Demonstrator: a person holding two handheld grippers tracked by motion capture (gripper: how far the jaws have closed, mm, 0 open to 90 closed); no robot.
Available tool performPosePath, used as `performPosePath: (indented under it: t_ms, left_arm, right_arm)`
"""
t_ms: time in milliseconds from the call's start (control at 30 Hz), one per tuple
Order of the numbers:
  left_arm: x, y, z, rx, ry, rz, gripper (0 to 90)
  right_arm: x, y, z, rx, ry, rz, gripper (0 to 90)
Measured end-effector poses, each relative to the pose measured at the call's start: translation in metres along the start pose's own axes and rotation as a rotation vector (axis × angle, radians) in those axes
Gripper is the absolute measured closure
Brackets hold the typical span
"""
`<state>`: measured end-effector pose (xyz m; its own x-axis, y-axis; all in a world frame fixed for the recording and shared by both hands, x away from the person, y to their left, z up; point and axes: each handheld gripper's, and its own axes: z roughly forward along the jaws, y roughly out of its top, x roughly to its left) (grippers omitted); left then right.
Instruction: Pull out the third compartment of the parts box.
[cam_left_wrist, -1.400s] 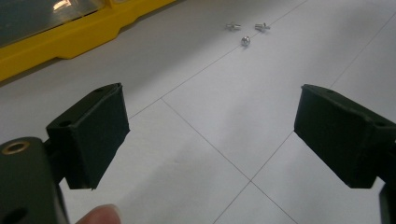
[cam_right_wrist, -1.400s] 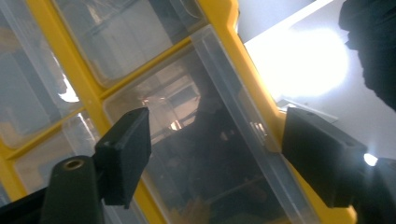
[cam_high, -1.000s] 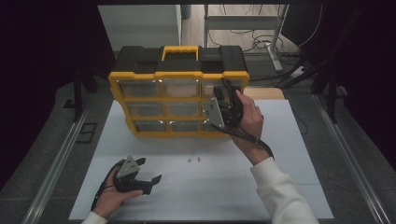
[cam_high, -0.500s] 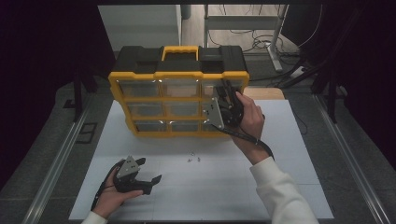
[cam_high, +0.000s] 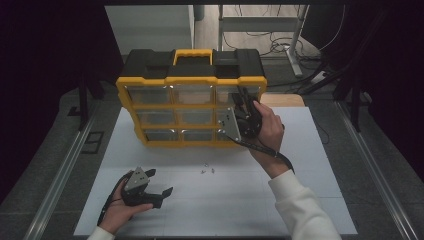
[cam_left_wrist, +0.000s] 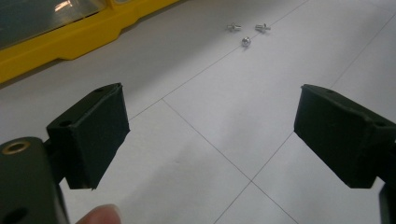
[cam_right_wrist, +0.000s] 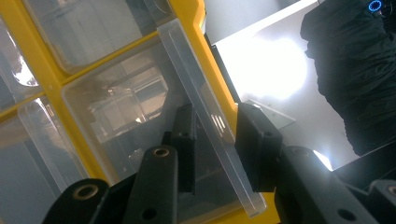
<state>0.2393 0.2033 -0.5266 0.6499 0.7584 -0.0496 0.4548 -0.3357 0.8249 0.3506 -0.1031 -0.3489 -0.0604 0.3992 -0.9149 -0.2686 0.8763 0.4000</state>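
Right gripper (cam_right_wrist: 215, 149): jaws clamped on the front wall of a clear drawer (cam_right_wrist: 205, 116), one jaw inside it, one outside. Drawer sits in the right column of the yellow organizer (cam_high: 192, 111), middle row as far as the high view tells. Its front wall is pulled out at a slant from the yellow frame; long axis runs along the organizer's face, open mouth turned upward.

Against the earlier frames: right hand and gripper in the same spot, organizer unmoved, left hand unchanged.

Left gripper (cam_left_wrist: 210, 135): jaws wide apart, nothing between them, low over the white desk (cam_high: 300, 200) near its front left corner.

Three small screws (cam_left_wrist: 246, 32) lie loose on the desk, close together, in front of the organizer, about mid-width.

Organizer stands tilted back at the desk's far edge, black handle side up
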Motion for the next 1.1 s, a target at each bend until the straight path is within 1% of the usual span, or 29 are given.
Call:
performPosePath:
  t_ms: [367,1100]
  left_arm:
    - [0.000,0.000,0.000,0.001,0.001,0.002,10.7]
    - [0.000,0.000,-0.001,-0.001,0.004,0.002,10.6]
  right_arm:
    - [0.001,-0.001,-0.006,-0.013,-0.009,0.002,69.2]
    - [0.003,-0.002,-0.025,-0.040,-0.026,0.006,68.8]
